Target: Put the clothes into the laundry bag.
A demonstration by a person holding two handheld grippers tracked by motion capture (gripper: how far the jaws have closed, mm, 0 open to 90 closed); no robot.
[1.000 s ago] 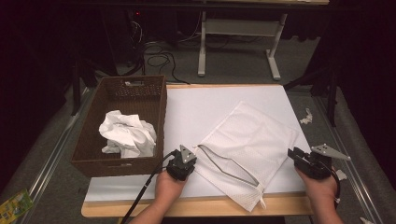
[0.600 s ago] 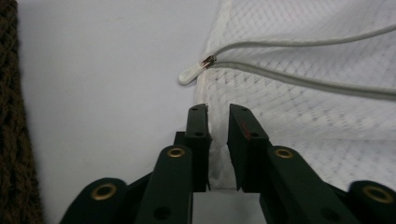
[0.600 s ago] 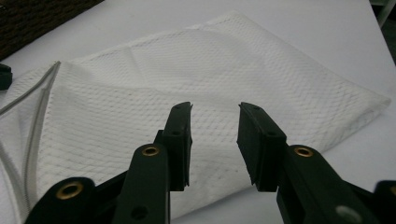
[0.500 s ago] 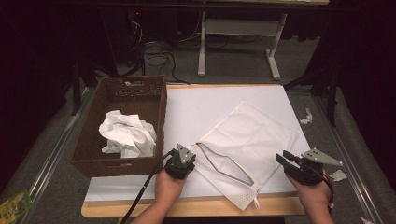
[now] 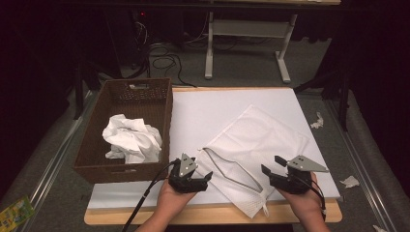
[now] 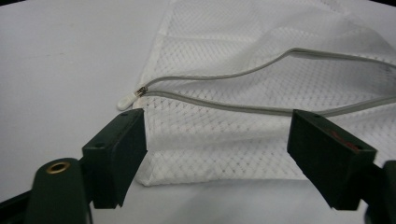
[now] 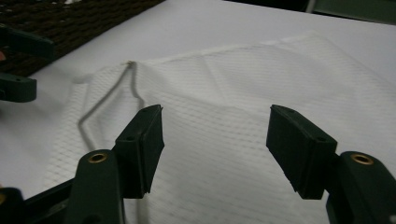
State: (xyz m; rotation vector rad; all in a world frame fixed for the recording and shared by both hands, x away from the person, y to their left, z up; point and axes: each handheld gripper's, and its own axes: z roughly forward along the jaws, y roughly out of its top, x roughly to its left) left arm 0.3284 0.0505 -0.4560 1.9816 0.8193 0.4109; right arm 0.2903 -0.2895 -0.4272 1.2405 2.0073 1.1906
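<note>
High view: a white mesh laundry bag (image 5: 256,145) is lying flat and aslant on the white table cover (image 5: 212,108), its far corner pointing toward 12 o'clock and its near corner, at 6 o'clock, hanging over the table's near edge. A grey zipper (image 5: 227,166) is running along its near-left side and is gaping open in a long slit. The left gripper (image 5: 197,178) is sitting at 9 o'clock of the bag's near corner, the right gripper (image 5: 274,175) at 3 o'clock of it. Each has just been opening its jaws and is gripping nothing. A brown wicker basket (image 5: 159,104) at 9 o'clock of the bag is holding crumpled white cloth (image 5: 131,138).

Left gripper view: the jaws are standing spread just before the bag's folded edge, without touching it. The netting is showing a fine diamond weave. The two grey zipper tapes are meeting at a small slider with a white pull tab (image 6: 127,100) at 11 o'clock.

Right gripper view: the jaws are standing well apart over the smooth netting, nothing between the pads. The open zipper is curving off toward 10 o'clock, and the basket is lying at 11 o'clock.
</note>
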